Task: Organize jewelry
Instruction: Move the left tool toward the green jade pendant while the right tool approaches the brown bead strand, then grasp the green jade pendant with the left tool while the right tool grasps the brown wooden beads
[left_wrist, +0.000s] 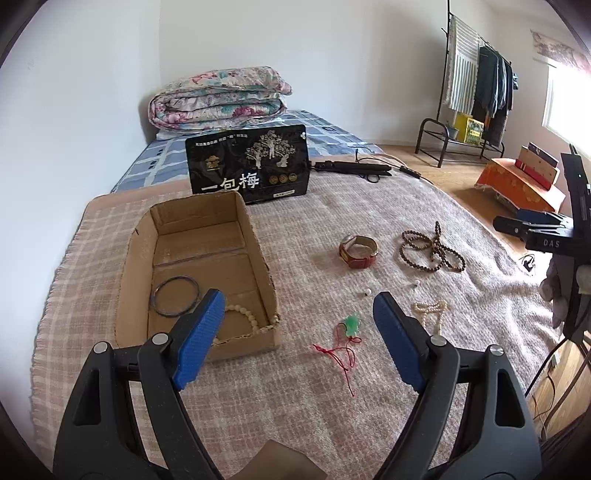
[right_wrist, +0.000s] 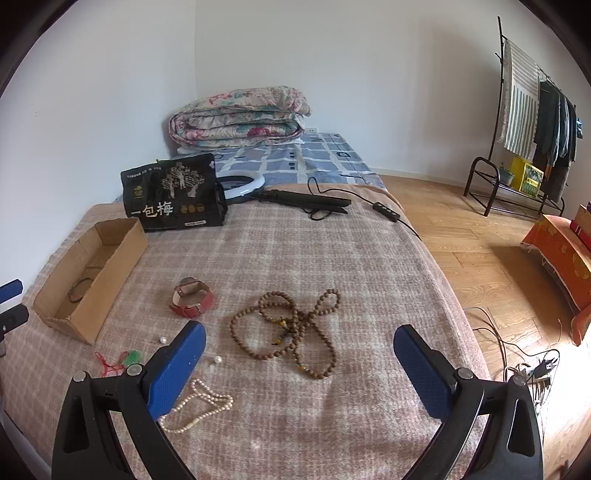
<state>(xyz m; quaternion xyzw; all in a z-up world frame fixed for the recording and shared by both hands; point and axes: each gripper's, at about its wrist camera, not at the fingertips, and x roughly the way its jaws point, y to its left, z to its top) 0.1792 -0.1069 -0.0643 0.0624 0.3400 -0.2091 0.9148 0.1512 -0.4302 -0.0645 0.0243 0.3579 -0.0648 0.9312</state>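
Note:
A cardboard box (left_wrist: 140, 266) lies on the bed blanket and holds a dark bangle (left_wrist: 176, 296) and a cream bead bracelet (left_wrist: 251, 325). It also shows in the right wrist view (right_wrist: 110, 254). On the blanket lie a red-strap watch (left_wrist: 357, 251) (right_wrist: 192, 297), brown prayer beads (left_wrist: 432, 245) (right_wrist: 291, 328), a pearl strand (left_wrist: 430, 312) (right_wrist: 201, 404), a green pendant on red cord (left_wrist: 349, 326) (right_wrist: 131, 357) and loose pearls (right_wrist: 216, 359). My left gripper (left_wrist: 299, 306) is open above the pendant and the box corner. My right gripper (right_wrist: 299, 341) is open above the prayer beads.
A black snack bag (left_wrist: 247, 166) stands behind the box. A hair straightener with cable (left_wrist: 354, 169) and a ring light (right_wrist: 240, 182) lie further back. A folded quilt (left_wrist: 218, 98) sits at the bed head. Wooden floor, a clothes rack (right_wrist: 532, 122) and cables are to the right.

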